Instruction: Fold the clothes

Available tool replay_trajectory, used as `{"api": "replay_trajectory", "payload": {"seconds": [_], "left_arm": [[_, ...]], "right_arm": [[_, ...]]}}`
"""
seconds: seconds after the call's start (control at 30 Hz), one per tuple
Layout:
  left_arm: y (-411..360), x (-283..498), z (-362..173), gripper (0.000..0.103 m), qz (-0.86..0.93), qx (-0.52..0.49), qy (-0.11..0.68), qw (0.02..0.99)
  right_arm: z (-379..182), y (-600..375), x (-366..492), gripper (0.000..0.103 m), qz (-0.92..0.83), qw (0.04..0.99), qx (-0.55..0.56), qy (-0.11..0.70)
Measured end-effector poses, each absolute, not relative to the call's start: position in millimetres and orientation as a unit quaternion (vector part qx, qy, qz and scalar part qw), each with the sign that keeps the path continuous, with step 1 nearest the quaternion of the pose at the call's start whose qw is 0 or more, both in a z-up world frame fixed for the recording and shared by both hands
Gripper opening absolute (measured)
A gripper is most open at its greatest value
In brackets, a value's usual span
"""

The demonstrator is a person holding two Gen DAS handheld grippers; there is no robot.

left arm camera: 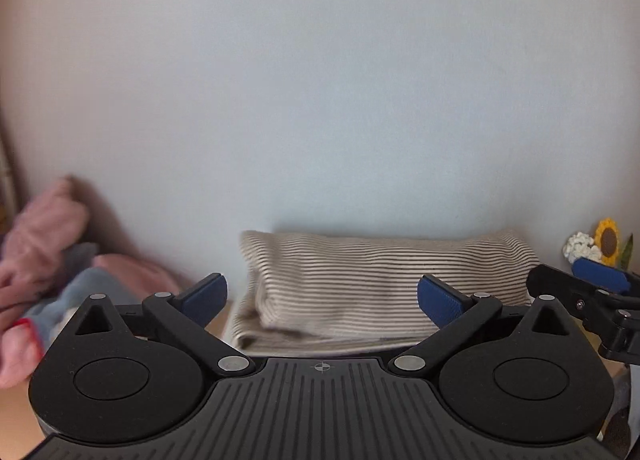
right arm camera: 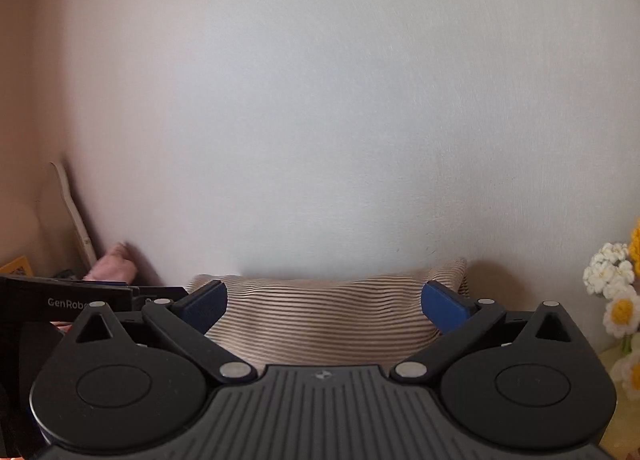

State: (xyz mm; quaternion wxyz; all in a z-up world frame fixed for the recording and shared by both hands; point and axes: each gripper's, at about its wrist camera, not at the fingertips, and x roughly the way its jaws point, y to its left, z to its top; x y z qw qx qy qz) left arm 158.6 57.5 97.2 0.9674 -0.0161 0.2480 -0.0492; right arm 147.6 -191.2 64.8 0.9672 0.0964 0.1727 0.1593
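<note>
A folded beige garment with thin dark stripes (left arm camera: 384, 280) lies on the table against the pale wall, also in the right wrist view (right arm camera: 324, 312). My left gripper (left arm camera: 322, 296) stands open in front of it, blue pads wide apart with nothing between them. My right gripper (right arm camera: 324, 300) is open too, its pads apart and clear of the cloth beyond them. Part of the right gripper (left arm camera: 596, 288) shows at the right edge of the left wrist view. The left gripper's black body (right arm camera: 68, 300) shows at the left of the right wrist view.
A heap of pink and grey-blue clothes (left arm camera: 52, 268) lies at the left by the wall, its pink part (right arm camera: 116, 264) far left in the right view. Crocheted flowers, a sunflower (left arm camera: 608, 244) and white daisies (right arm camera: 616, 292), stand at the right. The wooden tabletop (left arm camera: 218, 320) shows beneath.
</note>
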Motion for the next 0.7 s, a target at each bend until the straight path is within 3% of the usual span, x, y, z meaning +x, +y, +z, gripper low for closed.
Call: {"api": "replay_trajectory", "payload": {"seconds": [0.37, 0.5, 0.7], "left_arm": [[67.4, 37.7, 105.6, 0.103, -0.055, 0.033, 0.272, 0.96], [70.1, 8.4, 113.9, 0.103, -0.076, 0.04, 0.285, 0.955], [83.3, -20.8, 126.3, 0.103, -0.059, 0.025, 0.284, 0.957]], "right_arm": [[100.4, -133.8, 4.3, 0.103, -0.026, 0.974, 0.119, 0.192], [95.7, -128.2, -33.2, 0.103, -0.039, 0.961, 0.148, 0.231], [113.2, -109.7, -68.5, 0.103, -0.049, 0.97, 0.122, 0.206]]}}
